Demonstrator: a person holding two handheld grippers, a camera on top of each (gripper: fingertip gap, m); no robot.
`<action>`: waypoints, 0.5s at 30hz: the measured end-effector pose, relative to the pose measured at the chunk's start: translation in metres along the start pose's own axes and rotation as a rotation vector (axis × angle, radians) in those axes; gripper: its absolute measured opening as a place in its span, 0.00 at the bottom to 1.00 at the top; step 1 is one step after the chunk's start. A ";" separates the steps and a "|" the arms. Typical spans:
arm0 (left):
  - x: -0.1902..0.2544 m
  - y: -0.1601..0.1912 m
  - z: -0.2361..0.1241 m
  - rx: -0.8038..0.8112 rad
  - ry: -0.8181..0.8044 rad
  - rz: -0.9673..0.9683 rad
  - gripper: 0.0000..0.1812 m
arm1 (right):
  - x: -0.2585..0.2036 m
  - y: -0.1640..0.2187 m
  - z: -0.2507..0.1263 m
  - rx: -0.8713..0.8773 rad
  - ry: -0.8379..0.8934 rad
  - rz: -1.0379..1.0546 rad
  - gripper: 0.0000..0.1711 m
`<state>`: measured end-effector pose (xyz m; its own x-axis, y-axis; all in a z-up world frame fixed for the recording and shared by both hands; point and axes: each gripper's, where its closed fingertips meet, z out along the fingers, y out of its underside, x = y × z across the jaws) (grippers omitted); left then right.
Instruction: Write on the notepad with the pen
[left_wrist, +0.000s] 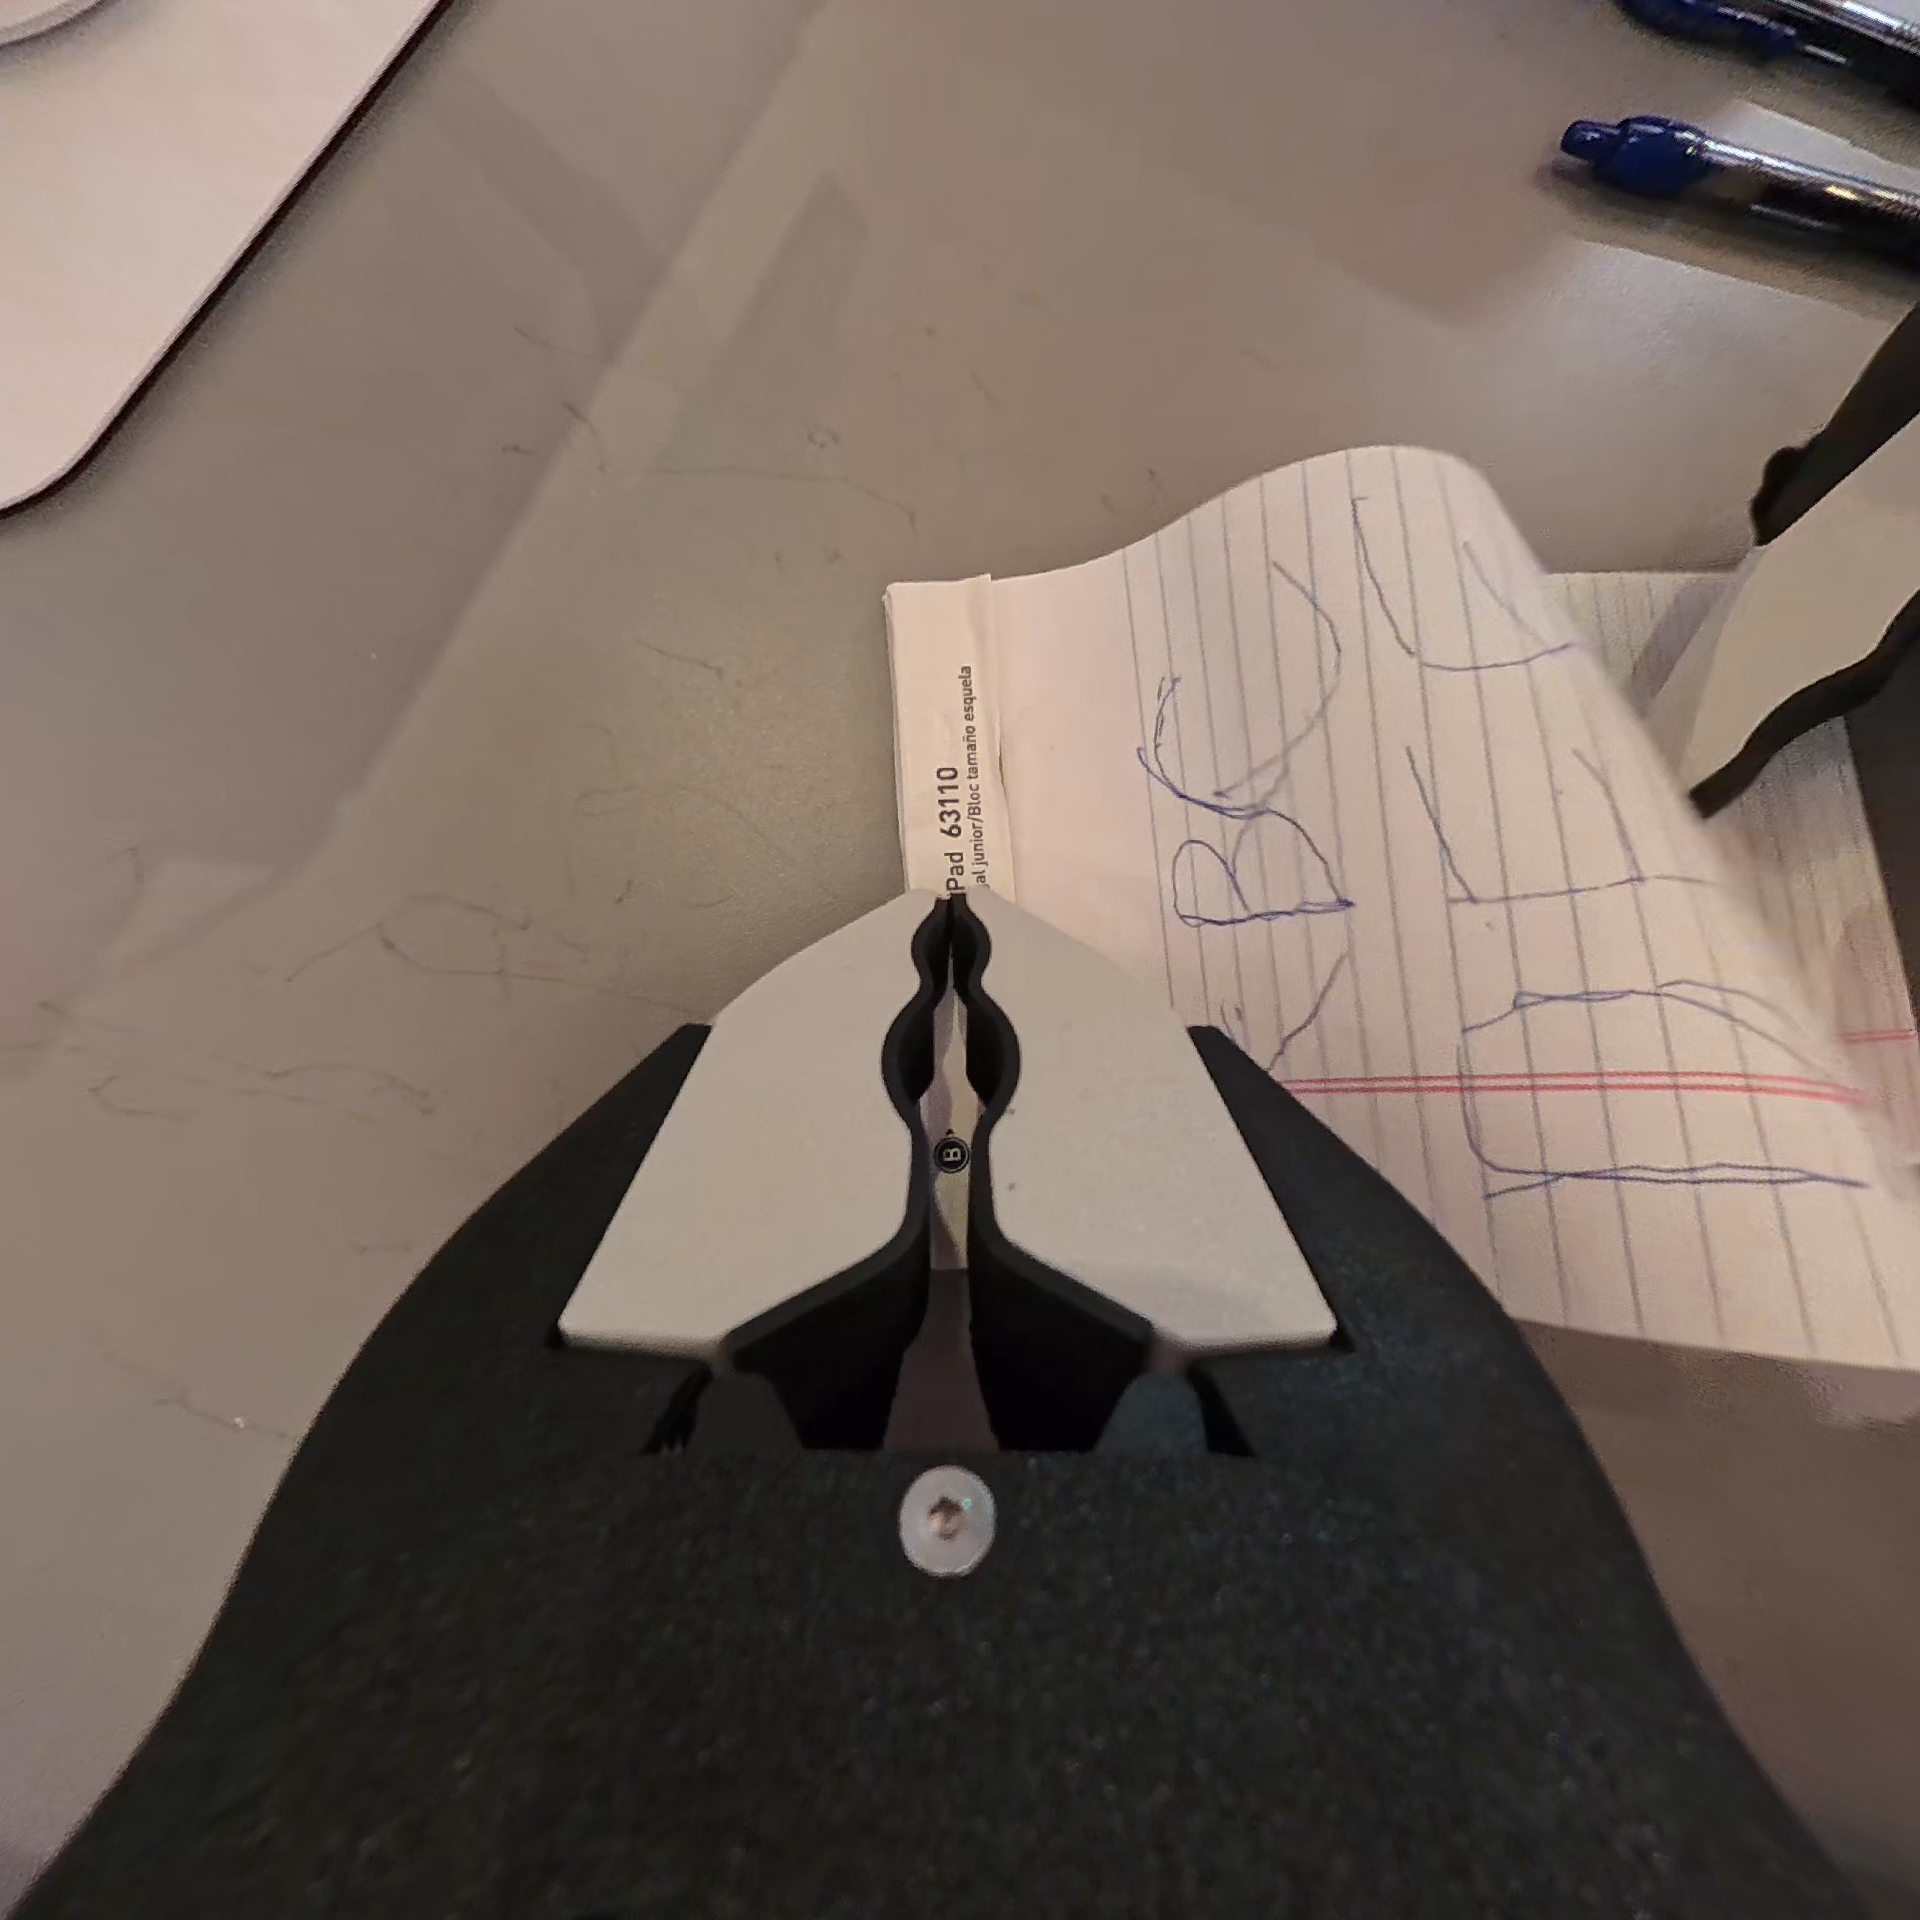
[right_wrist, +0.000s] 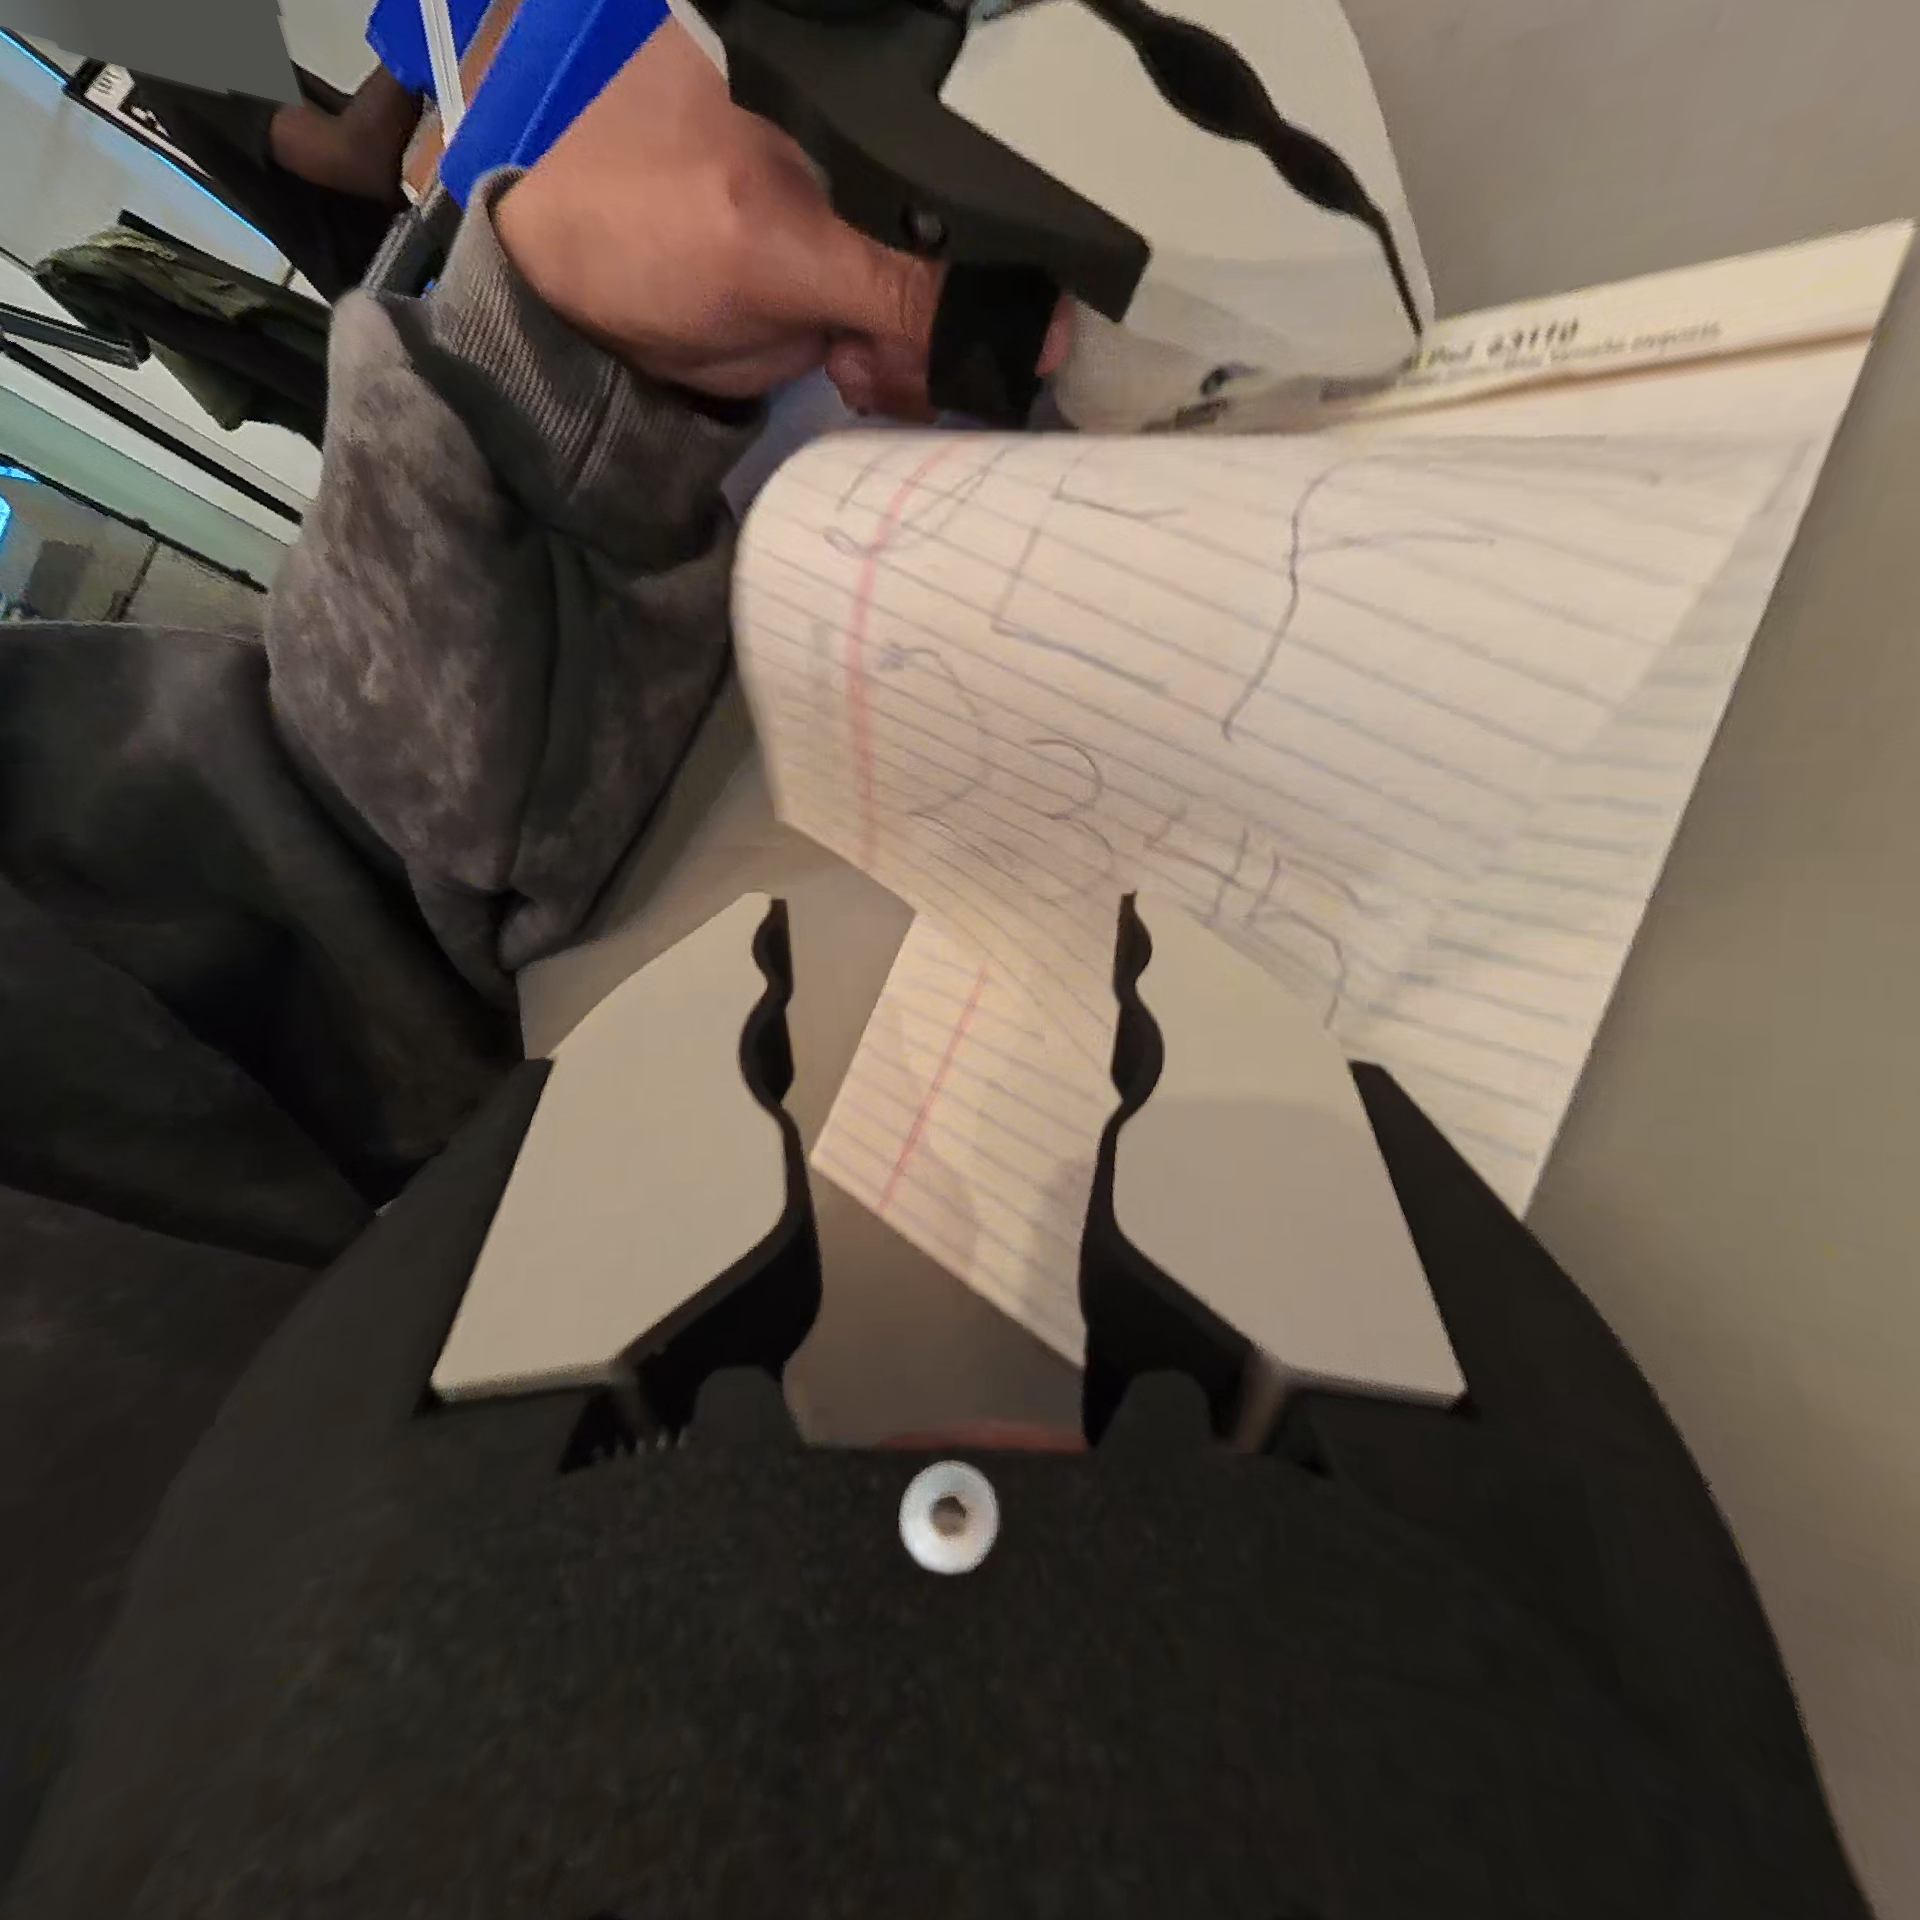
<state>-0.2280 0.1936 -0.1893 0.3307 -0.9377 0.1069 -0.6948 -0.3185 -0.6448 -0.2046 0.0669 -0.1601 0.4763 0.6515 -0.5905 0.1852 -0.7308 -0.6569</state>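
Two grippers work at one notepad (left_wrist: 951, 727) on a grey table (left_wrist: 520, 520). The left gripper (left_wrist: 953, 912) has its jaws pressed together, tips meeting at the pad's white binding strip; a sliver of that strip shows in the narrow slot between the fingers (left_wrist: 810, 1122), so it appears pinched there, on the pad's bound edge. The right gripper (right_wrist: 951, 914) has its jaws spread wide apart with nothing between them; a lined page (right_wrist: 956, 1122) lies under the gap, and whether the tips touch paper cannot be told.

Beyond the left gripper's tips, the top sheet (left_wrist: 1455, 831), scrawled with blue ink, arches up off the pad in a curl, with clean lined pages under it. The right gripper's fingers (left_wrist: 1797, 644) stand at the far side of that curl, blurred. From the right wrist view the same sheet (right_wrist: 1247, 675) is lifted and bowed over the pad, and the left gripper (right_wrist: 1403, 322) sits at the binding end, held by a hand (right_wrist: 707, 249) in a grey sleeve (right_wrist: 468, 623).

Farther out, two pens (left_wrist: 1714, 177) with blue caps lie at the table's far right, well apart from both grippers. A white board (left_wrist: 156, 208) with a rounded corner rests at the far left.
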 end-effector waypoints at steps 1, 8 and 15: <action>0.000 0.000 0.000 0.001 0.001 -0.001 0.00 | 0.000 -0.002 0.003 0.004 0.009 -0.015 0.35; 0.000 0.000 0.000 0.004 0.012 -0.005 0.00 | -0.008 0.001 0.017 -0.054 0.032 -0.127 0.39; 0.000 0.000 0.000 0.006 0.014 -0.008 0.00 | 0.002 0.017 0.037 -0.208 0.339 -0.509 0.46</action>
<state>-0.2280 0.1934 -0.1893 0.3275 -0.9369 0.1225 -0.6884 -0.3254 -0.6482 -0.2326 0.0635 -0.1899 0.5238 0.8514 -0.0263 0.6057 -0.3939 -0.6913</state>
